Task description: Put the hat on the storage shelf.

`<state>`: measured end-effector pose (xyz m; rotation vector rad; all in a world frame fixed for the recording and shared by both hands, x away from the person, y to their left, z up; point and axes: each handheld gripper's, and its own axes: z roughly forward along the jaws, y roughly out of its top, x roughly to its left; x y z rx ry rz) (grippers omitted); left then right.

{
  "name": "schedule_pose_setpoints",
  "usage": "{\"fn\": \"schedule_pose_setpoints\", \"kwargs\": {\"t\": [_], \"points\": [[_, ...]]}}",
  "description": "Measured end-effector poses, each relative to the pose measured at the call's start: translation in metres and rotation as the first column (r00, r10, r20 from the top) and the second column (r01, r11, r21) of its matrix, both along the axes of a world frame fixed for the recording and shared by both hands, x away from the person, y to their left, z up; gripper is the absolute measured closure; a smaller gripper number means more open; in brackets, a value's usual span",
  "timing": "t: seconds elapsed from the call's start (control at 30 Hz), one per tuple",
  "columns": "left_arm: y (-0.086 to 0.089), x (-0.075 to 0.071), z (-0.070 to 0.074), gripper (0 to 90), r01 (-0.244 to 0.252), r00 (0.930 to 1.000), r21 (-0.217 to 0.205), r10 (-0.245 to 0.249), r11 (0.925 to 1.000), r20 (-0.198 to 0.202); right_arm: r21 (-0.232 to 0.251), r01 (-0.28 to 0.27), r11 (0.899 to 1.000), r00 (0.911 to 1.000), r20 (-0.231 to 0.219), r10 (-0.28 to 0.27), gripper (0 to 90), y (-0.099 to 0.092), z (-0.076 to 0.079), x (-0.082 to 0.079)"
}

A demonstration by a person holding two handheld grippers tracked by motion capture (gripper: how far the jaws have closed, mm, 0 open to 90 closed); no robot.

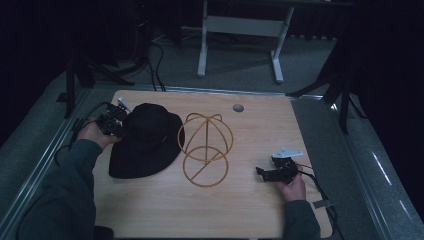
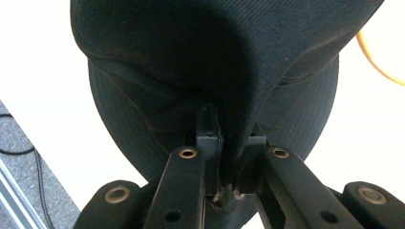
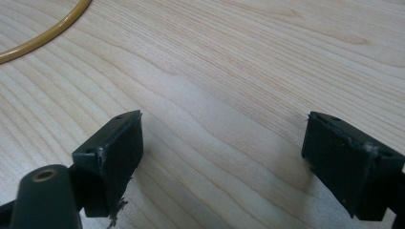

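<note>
Left gripper [image 2: 224,157] clamped tight; right gripper [image 3: 224,157] jaws wide apart.

Wooden table [image 1: 240,210] — hat [image 1: 147,142], wire stand [image 1: 205,150]

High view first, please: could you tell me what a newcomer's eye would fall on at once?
A black hat lies at the table's left, its brim pinched by the left gripper. Beside it on its right stands a golden wire hat stand. The right gripper sits open over bare wood at the table's right.
</note>
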<state>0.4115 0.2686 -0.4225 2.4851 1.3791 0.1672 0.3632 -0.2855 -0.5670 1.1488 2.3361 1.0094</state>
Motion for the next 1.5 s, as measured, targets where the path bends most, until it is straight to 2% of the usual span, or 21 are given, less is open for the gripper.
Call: {"fn": "schedule_pose_setpoints", "kwargs": {"t": [0.27, 0.5, 0.77, 0.93, 1.5], "points": [[0.002, -0.002, 0.01, 84.8, -0.012, 0.9993, -0.028, 0.013, 0.9995, 0.035, 0.0, 0.0, 1.0, 1.0, 0.0, 0.0, 14.0, 0.0, 0.0, 0.0], [0.003, -0.003, 0.017, 84.9, -0.01, 0.9984, -0.024, 0.012, 0.9997, 0.055, 0.0, 0.0, 1.0, 1.0, 0.0, 0.0, 14.0, 0.0, 0.0, 0.0], [0.007, -0.006, 0.025, 84.9, -0.016, 0.9969, -0.039, 0.019, 0.9991, 0.076, 0.0, 0.0, 1.0, 1.0, 0.0, 0.0, 14.0, 0.0, 0.0, 0.0], [0.008, -0.009, 0.031, 84.9, -0.016, 0.9951, -0.057, 0.022, 0.9982, 0.096, 0.0, 0.0, 1.0, 1.0, 0.0, 0.0, 14.0, 0.0, 0.0, 0.0], [0.011, -0.021, 0.055, 84.8, 0.007, 0.9875, -0.079, 0.006, 0.9968, 0.157, 0.0, 0.0, 1.0, 1.0, 0.0, 0.0, 14.0, 0.0, 0.0, 0.0]]}}
